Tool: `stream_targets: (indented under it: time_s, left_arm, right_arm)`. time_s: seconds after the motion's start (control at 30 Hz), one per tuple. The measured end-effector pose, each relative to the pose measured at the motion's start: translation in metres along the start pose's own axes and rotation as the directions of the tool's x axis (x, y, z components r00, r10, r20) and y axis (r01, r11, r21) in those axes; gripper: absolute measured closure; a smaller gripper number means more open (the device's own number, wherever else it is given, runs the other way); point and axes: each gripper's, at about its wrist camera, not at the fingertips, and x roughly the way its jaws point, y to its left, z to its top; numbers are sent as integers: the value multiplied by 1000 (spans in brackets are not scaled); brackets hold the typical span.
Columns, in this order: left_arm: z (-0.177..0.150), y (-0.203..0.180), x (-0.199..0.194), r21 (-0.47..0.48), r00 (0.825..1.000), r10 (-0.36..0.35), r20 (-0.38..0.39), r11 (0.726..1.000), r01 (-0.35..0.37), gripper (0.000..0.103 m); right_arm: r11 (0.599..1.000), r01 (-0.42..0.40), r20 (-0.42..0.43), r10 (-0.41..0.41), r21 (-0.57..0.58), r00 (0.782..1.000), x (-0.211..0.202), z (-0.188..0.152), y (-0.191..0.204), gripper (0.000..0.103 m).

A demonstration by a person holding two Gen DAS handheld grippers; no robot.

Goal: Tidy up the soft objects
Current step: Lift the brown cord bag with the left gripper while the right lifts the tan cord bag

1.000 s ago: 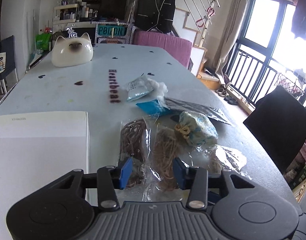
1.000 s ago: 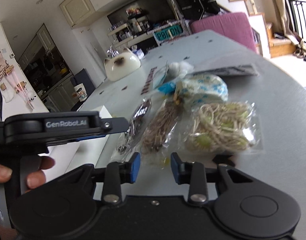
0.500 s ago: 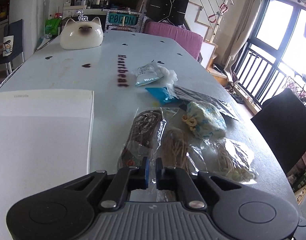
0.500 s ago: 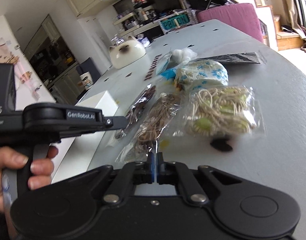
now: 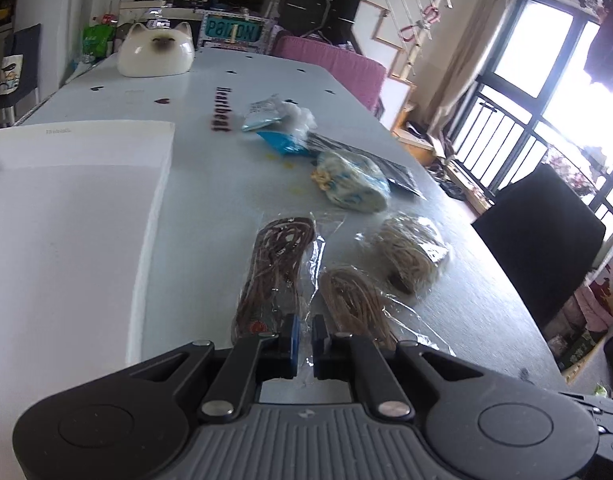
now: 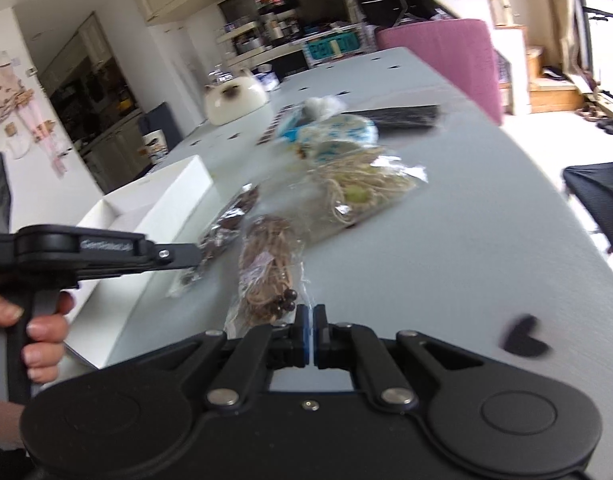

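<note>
Left hand-held gripper [image 5: 302,336] is clamped on the clear edge of the dark-cord bag [image 5: 276,268]; right hand-held gripper [image 6: 310,334] is pinched on the tan-cord bag [image 6: 268,268]. Landmark: white box [image 5: 66,220] on the surface [image 5: 210,200]. Dark-cord bag lies just right of the box, tan-cord bag next right, pale-cord bag [image 5: 410,258] further right. Blue-print pouch [image 5: 352,186] sits beyond them; cat-shaped container [image 5: 156,54] is at the far end.

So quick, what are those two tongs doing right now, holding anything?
Left tongs: closed on the edge of the dark brown cord bag.
Right tongs: closed on the edge of the tan cord bag.
</note>
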Motion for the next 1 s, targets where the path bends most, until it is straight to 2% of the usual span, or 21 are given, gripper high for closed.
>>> stream_targets:
  time_s: [0.1,0.17,0.2,0.23,0.27,0.3,0.37,0.5,0.6,0.67,0.83,1.0]
  left_arm:
    - [-8,-9,-8,22,999,-35,-6,999,35,85]
    - [-10,-15,-11,39,998,-69,-6,997,69,61]
    - [-10,-17,-13,48,997,-80,0,996,80,58]
    - [-8,-18,-15,58,997,-78,14,995,77,55]
    - [-6,-20,-16,68,997,-68,31,996,65,54]
    - [-3,-20,-17,76,997,-59,46,996,56,53]
    - [4,-17,-14,77,997,-61,56,995,57,53]
    - [18,-11,4,78,998,-61,15,995,60,50]
    - [26,-6,21,102,999,-39,-30,994,42,40]
    - [30,-5,29,121,998,-28,-54,992,34,34]
    - [31,-10,40,182,996,-16,-92,983,33,34]
    - [30,-10,51,192,992,1,-122,981,23,34]
  right_arm:
    - [1000,29,3,-29,11,1000,-12,-7,-6,101]
    - [999,47,6,-47,3,999,-16,-9,-7,96]
    - [998,55,11,-55,1,998,-17,-8,-6,90]
    - [998,65,19,-65,-3,998,-18,-7,-5,84]
    - [997,71,29,-71,-12,997,-18,-5,-3,73]
    - [996,80,40,-78,-29,996,-17,-2,-1,65]
    - [993,91,62,-86,-69,994,-14,3,7,57]
    - [984,86,68,-76,-157,995,1,12,26,41]
    - [966,105,55,-95,-234,994,16,14,42,27]
    - [952,115,45,-107,-282,993,26,12,52,24]
    - [939,144,5,-150,-314,989,47,8,58,23]
    - [940,123,-5,-131,-320,991,44,2,56,35]
